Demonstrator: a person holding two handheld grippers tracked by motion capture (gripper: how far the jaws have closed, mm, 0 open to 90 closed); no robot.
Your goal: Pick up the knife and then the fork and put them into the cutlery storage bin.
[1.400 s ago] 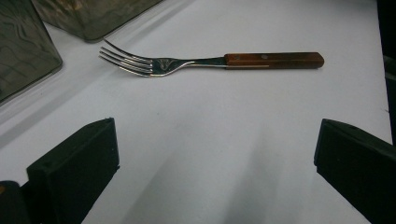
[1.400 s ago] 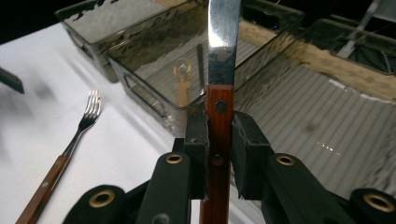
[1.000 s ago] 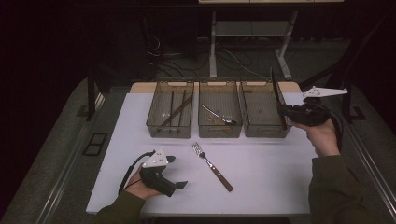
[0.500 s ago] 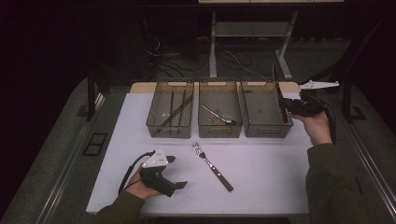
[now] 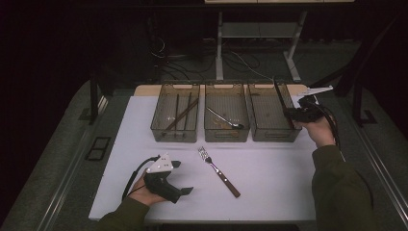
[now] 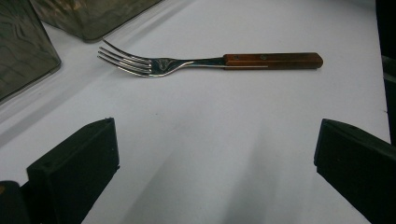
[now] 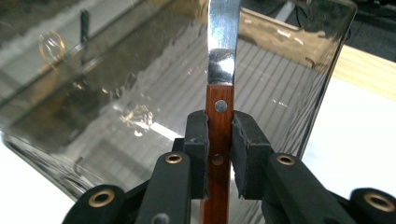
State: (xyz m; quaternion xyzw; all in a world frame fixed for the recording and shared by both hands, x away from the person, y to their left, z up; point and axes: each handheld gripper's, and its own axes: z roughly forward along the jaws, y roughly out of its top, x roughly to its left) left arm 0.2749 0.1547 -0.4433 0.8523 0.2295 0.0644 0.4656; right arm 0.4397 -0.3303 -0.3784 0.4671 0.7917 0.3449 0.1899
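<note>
A knife with a wooden handle (image 7: 218, 135) and a steel blade (image 7: 223, 28) stands upright with my right gripper (image 7: 219, 140) shut on its handle. In the high view that gripper (image 5: 291, 114) holds the knife (image 5: 280, 98) over the right-hand clear bin (image 5: 274, 137). A fork (image 5: 219, 169) with a wooden handle lies on the white mat in front of the bins. My left gripper (image 5: 183, 178) rests on the mat just left of the fork, open. From the left gripper view the fork (image 6: 210, 61) lies crosswise beyond the wide-apart jaws (image 6: 215, 163), with nothing between them.
Three clear bins stand in a row at the back of the mat. The left bin (image 5: 175, 134) holds dark sticks, the middle bin (image 5: 226, 137) a spoon. The mat (image 5: 269, 192) ends at the table's front edge. Table legs and cables lie beyond in the dark.
My right hand has shifted left toward the right-hand bin, carrying the knife. The left gripper and the fork have stayed put.
</note>
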